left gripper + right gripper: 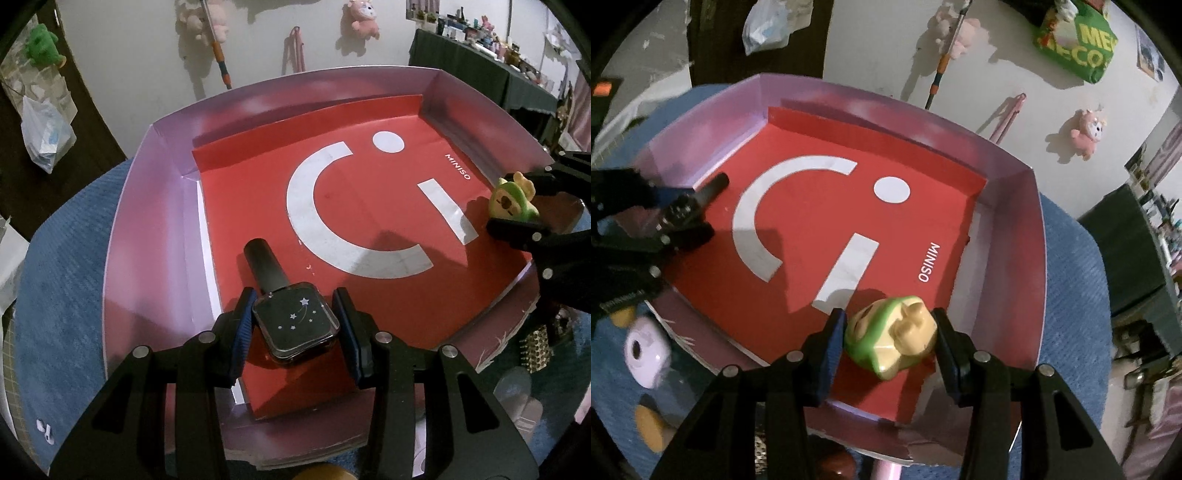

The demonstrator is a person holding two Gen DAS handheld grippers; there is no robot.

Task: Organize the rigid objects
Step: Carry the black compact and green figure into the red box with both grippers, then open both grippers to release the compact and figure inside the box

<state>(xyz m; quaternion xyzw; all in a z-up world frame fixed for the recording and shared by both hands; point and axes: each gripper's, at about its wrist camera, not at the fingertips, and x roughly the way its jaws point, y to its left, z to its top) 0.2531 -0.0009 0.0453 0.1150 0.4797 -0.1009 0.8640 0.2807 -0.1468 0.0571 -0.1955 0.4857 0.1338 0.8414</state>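
Note:
My left gripper (293,295) is shut on a black square smartwatch (295,321) with small stars on its face. The watch's black strap (264,264) points forward over the red liner near the left wall of a pink cardboard box (162,192). My right gripper (888,317) is shut on a green and cream toy figure (890,339), low over the liner at the near right corner of the box (1008,206). Each wrist view shows the other gripper: the right gripper (513,201) with the toy (509,210) at the right edge, the left gripper (679,218) with the strap (714,186) at the left.
The box has a red MINISO liner (369,206) with white marks and stands on a blue cloth (62,277). White earbuds (44,430) and a studded brush (535,350) lie beside it. A pale pink round-lensed object (646,350) lies left of the box. Plush toys hang on the wall behind.

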